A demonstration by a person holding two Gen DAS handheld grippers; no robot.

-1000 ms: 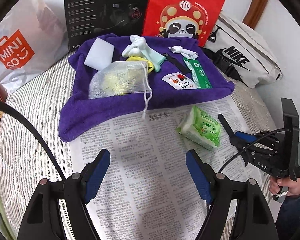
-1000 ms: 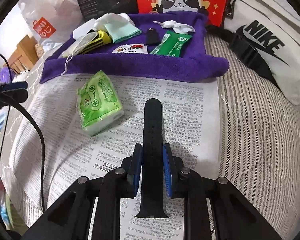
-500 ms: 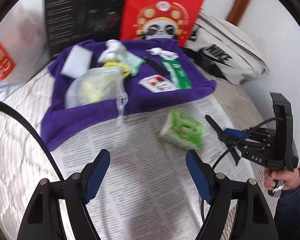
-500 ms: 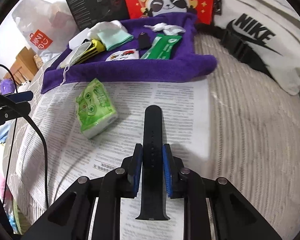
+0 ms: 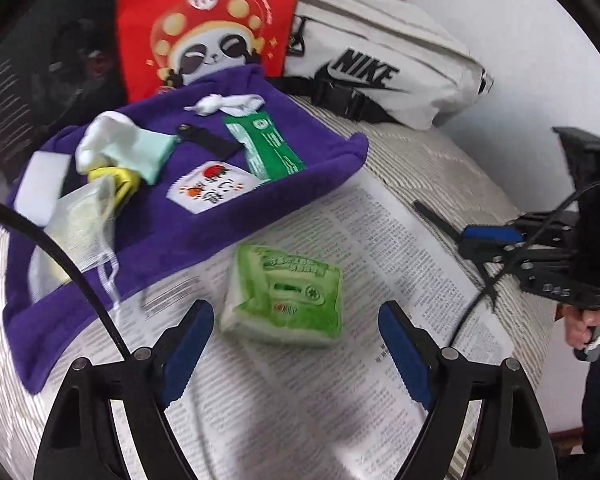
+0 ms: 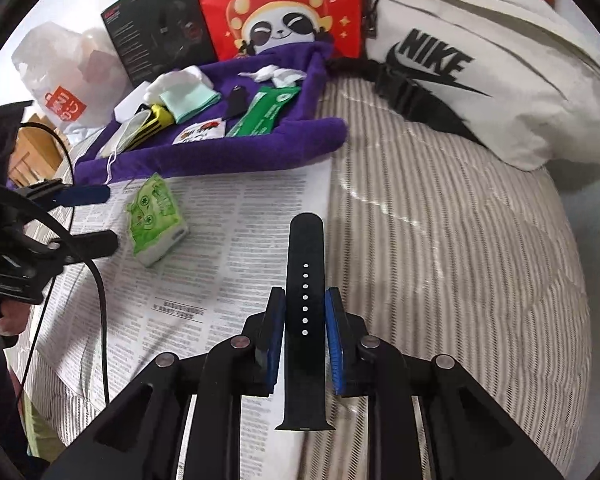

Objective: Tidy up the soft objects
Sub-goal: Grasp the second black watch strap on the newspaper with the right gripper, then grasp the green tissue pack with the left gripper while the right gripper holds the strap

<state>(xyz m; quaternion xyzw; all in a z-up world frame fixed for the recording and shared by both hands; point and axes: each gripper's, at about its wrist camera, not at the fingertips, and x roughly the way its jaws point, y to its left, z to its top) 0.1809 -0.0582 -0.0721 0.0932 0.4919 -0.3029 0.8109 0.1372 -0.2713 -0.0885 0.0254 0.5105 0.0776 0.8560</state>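
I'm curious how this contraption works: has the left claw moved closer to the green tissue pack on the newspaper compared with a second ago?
Yes. The left gripper has closed in on the green tissue pack, which lies unshifted on the newspaper; its opening jaws now stand either side of it, not touching.

**Layout of the bed and what lies on it**

A newspaper [image 5: 300,380] is spread on the bed [image 6: 440,240], and a tissue pack [image 5: 284,300] lies on it near the left gripper [image 5: 296,340], between whose opening jaws nothing is held. Beyond the newspaper a towel [image 5: 204,224] is laid, on which a wipes packet [image 5: 268,148], a sachet [image 5: 212,188], a mesh pouch [image 5: 84,224] and a folded cloth [image 5: 140,152] are set. Behind the towel a paper bag [image 5: 204,20] is stood upright, with a waist bag [image 5: 380,68] to its right. At the right, a watch strap [image 6: 305,312] is clamped in the right gripper [image 6: 305,308] above the newspaper's right edge.
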